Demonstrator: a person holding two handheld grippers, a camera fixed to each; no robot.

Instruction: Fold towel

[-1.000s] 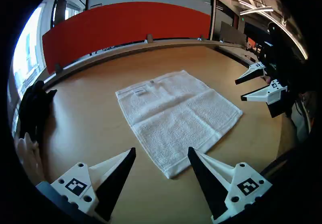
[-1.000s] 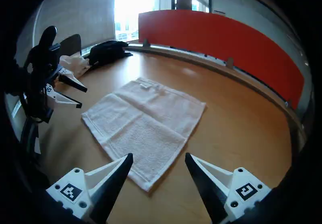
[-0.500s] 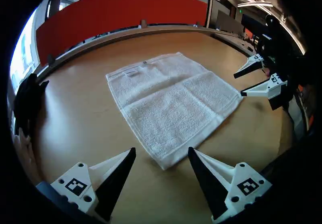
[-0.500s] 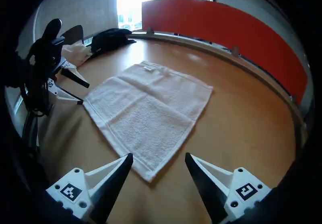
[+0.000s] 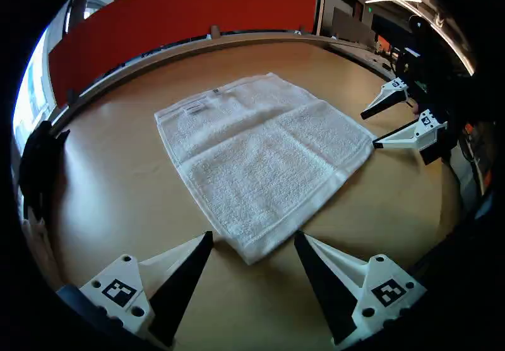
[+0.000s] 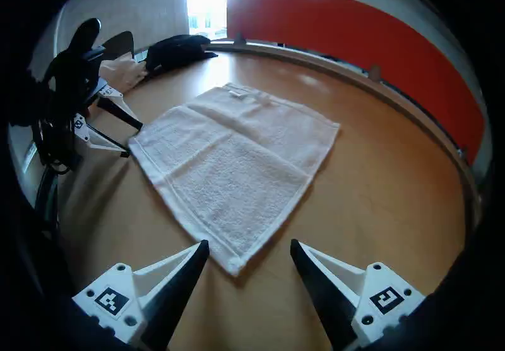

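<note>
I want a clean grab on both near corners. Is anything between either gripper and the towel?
Nothing visible. The left gripper and the right gripper are both open, each facing a near corner of the flat towel across bare wooden table. The dark bundle lies well beyond the towel.

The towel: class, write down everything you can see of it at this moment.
The towel is white terry cloth, roughly square, spread flat on the wooden table, with a hemmed border, faint creases and a small label near its far edge. One corner points between the open left tongs, another between the open right tongs; neither grips it.
</note>
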